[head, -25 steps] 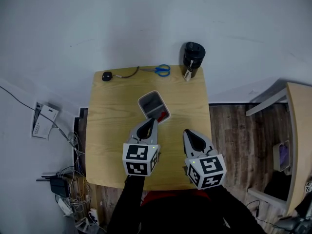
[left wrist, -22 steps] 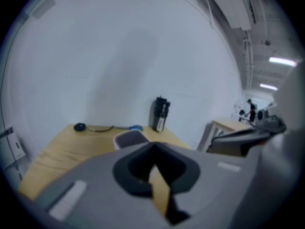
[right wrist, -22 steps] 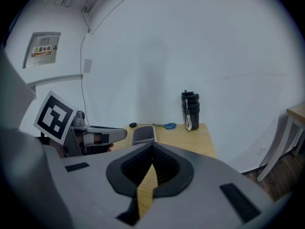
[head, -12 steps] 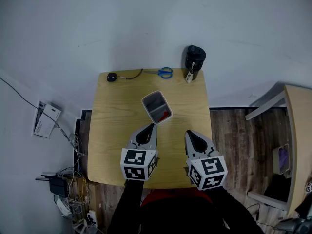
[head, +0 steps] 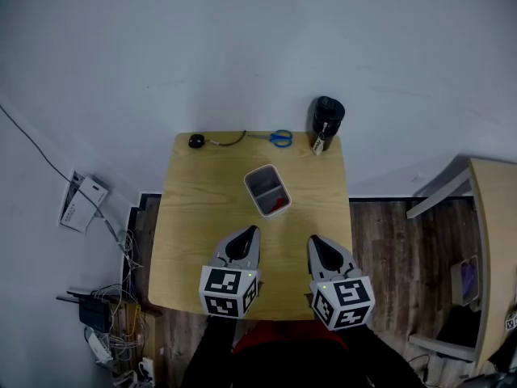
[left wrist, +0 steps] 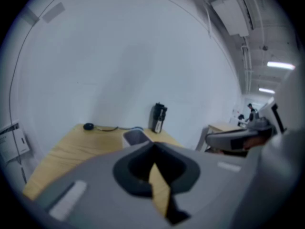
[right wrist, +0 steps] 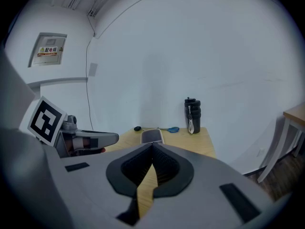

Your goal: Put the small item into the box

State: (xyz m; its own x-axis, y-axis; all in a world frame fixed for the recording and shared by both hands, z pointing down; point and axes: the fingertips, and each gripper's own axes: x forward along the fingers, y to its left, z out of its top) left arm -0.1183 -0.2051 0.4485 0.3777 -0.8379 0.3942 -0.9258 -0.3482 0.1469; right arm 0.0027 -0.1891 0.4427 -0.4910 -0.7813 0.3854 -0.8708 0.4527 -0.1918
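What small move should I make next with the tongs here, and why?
Probably just rest both at the near edge of the table. The red item already lies inside the box, and the left tongs and right tongs are shut and empty, short of the box, so nothing looks left to place.

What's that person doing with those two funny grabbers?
A person holds the left hand-held gripper and the right hand-held gripper over the near edge of the wooden table. Both are shut and empty. The grey box sits farther out, mid-table, with a small red item already inside.
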